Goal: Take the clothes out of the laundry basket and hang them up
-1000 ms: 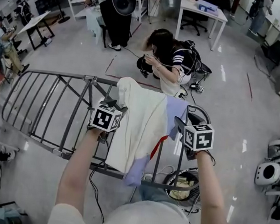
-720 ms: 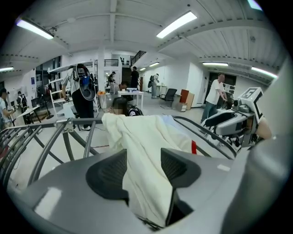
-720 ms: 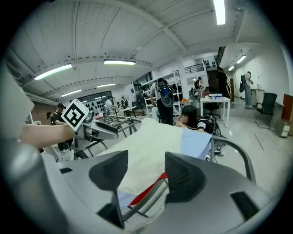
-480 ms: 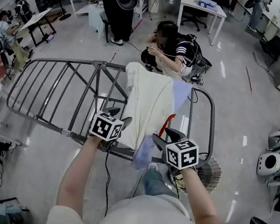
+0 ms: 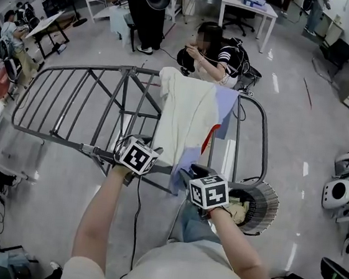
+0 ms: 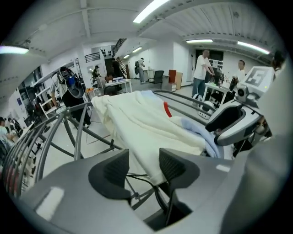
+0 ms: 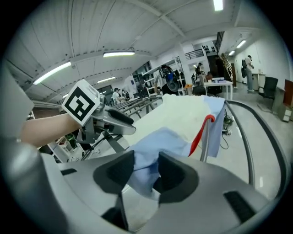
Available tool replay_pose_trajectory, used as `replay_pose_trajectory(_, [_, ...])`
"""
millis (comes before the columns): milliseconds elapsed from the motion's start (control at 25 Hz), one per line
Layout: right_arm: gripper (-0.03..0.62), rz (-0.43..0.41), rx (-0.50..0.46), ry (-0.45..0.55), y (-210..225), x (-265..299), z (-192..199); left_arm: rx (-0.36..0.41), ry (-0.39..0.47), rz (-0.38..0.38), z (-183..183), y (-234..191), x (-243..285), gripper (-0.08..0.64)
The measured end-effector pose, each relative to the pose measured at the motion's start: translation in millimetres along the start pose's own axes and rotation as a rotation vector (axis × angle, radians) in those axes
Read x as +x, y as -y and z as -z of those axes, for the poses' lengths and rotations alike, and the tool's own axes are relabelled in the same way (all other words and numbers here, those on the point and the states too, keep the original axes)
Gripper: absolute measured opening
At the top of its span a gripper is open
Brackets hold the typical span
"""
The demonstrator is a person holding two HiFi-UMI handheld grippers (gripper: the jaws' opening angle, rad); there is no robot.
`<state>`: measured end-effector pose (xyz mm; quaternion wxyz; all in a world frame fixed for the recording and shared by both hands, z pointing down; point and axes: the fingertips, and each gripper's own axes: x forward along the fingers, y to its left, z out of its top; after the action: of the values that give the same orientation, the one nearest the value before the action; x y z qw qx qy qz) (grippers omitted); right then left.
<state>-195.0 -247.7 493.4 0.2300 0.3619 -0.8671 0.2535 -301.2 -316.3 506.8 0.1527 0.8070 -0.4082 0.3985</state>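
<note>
Cream cloth with a pale blue edge, the garment [image 5: 186,115] lies draped over the grey drying rack [image 5: 73,93] in the middle of the head view, and its near hem hangs over the rack's lower bar toward us. We hold the left gripper [image 6: 144,170] at the cream hem. In the left gripper view the corner of the hem hangs between the jaws against the right-hand pad, and a gap shows beside the left-hand pad. The jaws stand apart, though they have just been closing. We hold the right gripper [image 7: 145,172] just beside it at the pale blue edge. In the right gripper view the blue cloth fills the space between the two pads and both press on it, these jaws too having just been closing. A red strip [image 7: 201,130] runs along the garment at centre right of that view. The laundry basket [image 5: 272,202] stands at the lower right of the head view, just beside the rack's near right corner, with pale clothes [image 5: 236,210] inside.
</note>
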Motion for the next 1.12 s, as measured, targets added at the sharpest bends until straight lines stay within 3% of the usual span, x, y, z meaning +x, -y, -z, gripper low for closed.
replay_pose_trajectory(120, [0.128, -0.010, 0.010, -0.002, -6, 4, -1, 0.062, -0.044, -0.022, 10, 3, 9, 0.169])
replay_pose_trajectory(280, [0.044, -0.017, 0.019, -0.008, -13, 5, 0, 0.058, -0.020, -0.039, 8, 0, 3, 0.133])
replay_pose_trajectory(600, [0.037, 0.085, 0.021, 0.071, 28, -50, -11, 0.080, 0.019, -0.068, 3, 1, -6, 0.028])
replay_pose_trajectory(840, [0.023, 0.180, 0.065, 0.155, 77, -119, -22, 0.120, 0.009, -0.073, 7, 3, -10, 0.026])
replay_pose_trajectory(1000, [0.015, 0.279, 0.042, 0.191, 106, -158, -27, 0.135, -0.010, -0.038, 14, 8, -17, 0.025])
replay_pose_trajectory(1120, [0.015, 0.302, 0.039, 0.207, 120, -181, -31, 0.124, 0.011, 0.014, 11, 19, -31, 0.025])
